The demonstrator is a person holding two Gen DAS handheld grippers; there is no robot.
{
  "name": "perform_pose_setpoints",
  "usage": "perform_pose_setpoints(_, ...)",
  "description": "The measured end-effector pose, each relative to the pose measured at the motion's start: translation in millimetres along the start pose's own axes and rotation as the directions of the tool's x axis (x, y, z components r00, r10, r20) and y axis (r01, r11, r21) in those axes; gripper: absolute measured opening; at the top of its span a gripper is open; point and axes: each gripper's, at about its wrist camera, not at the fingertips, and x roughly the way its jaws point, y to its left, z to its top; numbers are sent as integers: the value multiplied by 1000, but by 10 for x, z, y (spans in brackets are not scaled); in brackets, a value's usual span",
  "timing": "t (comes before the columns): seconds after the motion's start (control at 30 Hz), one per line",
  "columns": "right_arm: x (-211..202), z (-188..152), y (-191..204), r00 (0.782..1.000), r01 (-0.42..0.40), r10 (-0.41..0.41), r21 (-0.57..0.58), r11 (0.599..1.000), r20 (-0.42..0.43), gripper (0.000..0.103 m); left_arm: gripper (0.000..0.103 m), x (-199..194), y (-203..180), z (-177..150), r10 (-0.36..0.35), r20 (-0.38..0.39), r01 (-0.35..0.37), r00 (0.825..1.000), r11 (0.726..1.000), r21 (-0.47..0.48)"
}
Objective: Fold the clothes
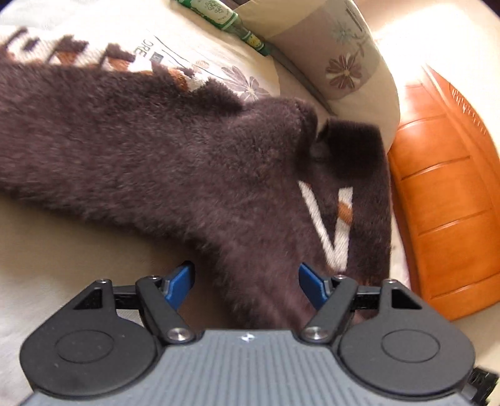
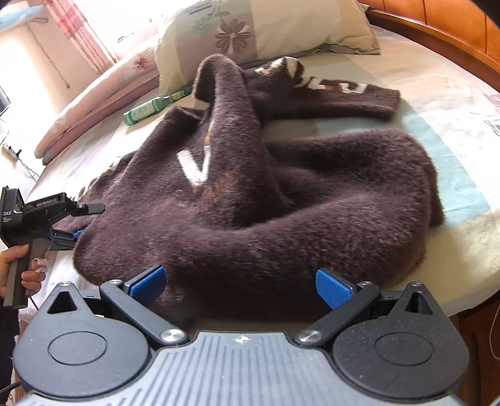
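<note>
A fuzzy dark brown sweater [image 2: 281, 203] with white and orange letters lies crumpled on the bed, one sleeve [image 2: 359, 96] stretched toward the far right. In the right wrist view my right gripper [image 2: 240, 284] is open at the sweater's near edge, with fabric just ahead of its blue pads [image 2: 331, 290]. My left gripper [image 2: 86, 220], held by a hand [image 2: 28, 274], is open at the sweater's left edge. In the left wrist view the left gripper [image 1: 247, 281] straddles a strip of the sweater [image 1: 187, 156], and the pads [image 1: 181, 281] are not pressing on it.
The bed sheet [image 2: 437, 93] is cream with pale patches. A flowered pillow [image 2: 265, 28] and a green bottle [image 2: 150, 107] lie behind the sweater. An orange wooden bed frame [image 1: 443, 203] borders the mattress. A pink folded quilt [image 2: 93, 103] lies at the far left.
</note>
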Motion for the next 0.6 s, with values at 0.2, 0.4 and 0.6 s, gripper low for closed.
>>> perform_pose_setpoints(0.2, 148, -6, -68, 1000, 9, -9, 15, 1000, -26, 103, 70, 89, 268, 114, -103, 31, 106, 994, 989, -99)
perform_pose_setpoints(0.4, 274, -6, -62, 999, 26, -26, 13, 1000, -40, 103, 31, 103, 521, 162, -128, 86, 141, 988, 976, -164)
perform_pose_setpoints(0.6, 241, 7, -57, 999, 16, -16, 21, 1000, -33, 103, 17, 126, 276, 311, 14, 128, -7, 992, 999, -48)
